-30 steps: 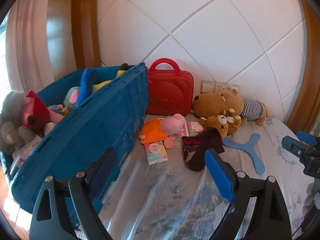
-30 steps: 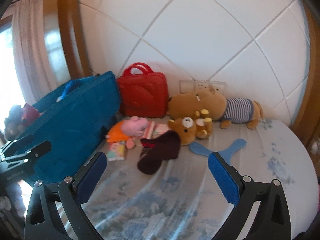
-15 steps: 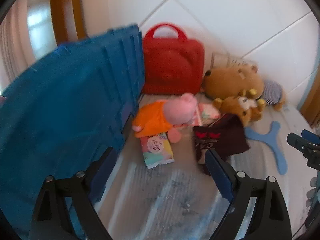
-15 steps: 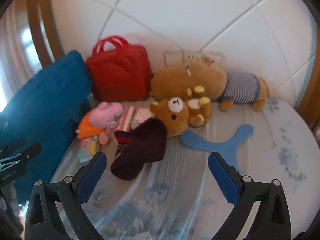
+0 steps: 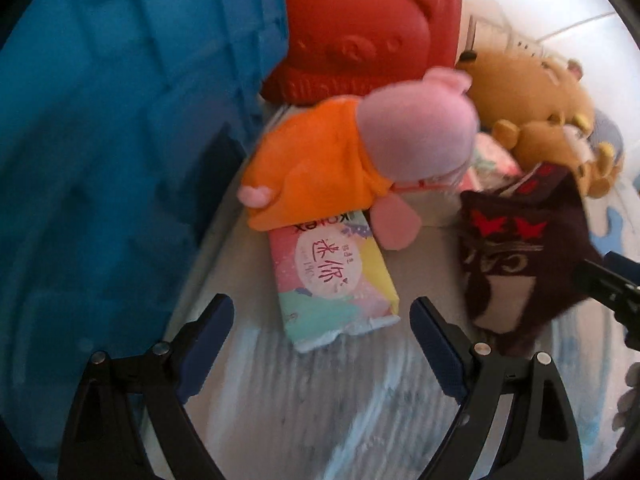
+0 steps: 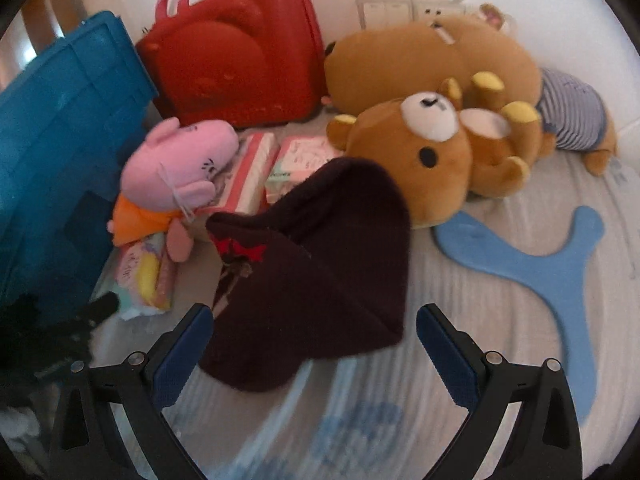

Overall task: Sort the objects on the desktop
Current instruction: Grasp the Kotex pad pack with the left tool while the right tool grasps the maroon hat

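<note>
The left gripper (image 5: 322,320) has its blue-padded fingers (image 5: 208,332) spread wide with nothing between them, aimed down at the pastel packet (image 5: 332,276) lying flat on the patterned bed cover (image 5: 320,412); the right gripper (image 6: 314,328) is just as wide and empty, with the dark knit hat (image 6: 316,280) slumped on the cover straight ahead of it. The step in hand looks like a first pick for each hand, and it would go best if the left fingers straddle the packet across its narrow sides, clear of the orange-and-pink pig plush (image 5: 360,156) whose body overlaps the packet's far end. The right fingers should pinch a bunched fold of the hat rather than a flat layer, since soft knit will likely slip. The blue crate (image 5: 120,140) stands just beside the packet and is probably the destination. The left view shows the packet's printed face and the hat's red-starred cuff; only the right view shows the blue boomerang (image 6: 532,264), the small brown bear (image 6: 432,152), the larger bear in stripes (image 6: 440,56) behind it, two more packets (image 6: 276,164) behind the hat, and the red case (image 6: 236,56) with its handles.
</note>
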The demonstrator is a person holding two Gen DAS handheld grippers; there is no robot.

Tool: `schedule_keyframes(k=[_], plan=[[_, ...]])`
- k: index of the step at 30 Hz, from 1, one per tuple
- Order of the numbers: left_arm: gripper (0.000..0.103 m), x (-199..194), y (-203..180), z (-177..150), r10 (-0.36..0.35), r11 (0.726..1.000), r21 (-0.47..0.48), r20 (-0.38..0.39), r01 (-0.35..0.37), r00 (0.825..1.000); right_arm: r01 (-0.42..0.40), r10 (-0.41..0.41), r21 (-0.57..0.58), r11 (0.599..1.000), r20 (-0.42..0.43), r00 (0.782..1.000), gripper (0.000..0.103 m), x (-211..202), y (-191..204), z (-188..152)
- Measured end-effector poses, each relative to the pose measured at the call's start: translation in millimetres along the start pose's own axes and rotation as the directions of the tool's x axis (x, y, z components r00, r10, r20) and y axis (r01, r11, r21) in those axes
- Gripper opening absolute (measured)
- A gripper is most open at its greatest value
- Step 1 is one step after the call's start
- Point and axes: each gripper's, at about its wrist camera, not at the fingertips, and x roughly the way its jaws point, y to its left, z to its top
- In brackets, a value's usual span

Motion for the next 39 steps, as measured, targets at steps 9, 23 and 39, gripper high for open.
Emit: schedule_keyframes(k=[9, 23, 39], plan=[[0.090, 55.9, -7.2, 3.2, 0.033, 0.998, -0.050, -0.061, -0.036, 0.998, -0.016, 0.017, 0.020, 1.000, -0.050, 0.999, 0.103, 46.5, 1.3, 0.4], [0.075, 55.0, -11.3, -4.3, 0.006, 0.998, -0.064, -0.034, -0.008, 0.999, -0.062, 0.063, 0.007, 0.998, -0.063, 0.996, 0.103, 67.6, 7.9, -5.7], [0.070, -24.9, -17.7, -37.7, -0.102, 0.994, -0.028, -0.010, 0.102, 0.995, -0.090, 0.087, -0.045, 0.995, -0.056, 0.995, 0.047, 7.0, 13.1, -28.3]])
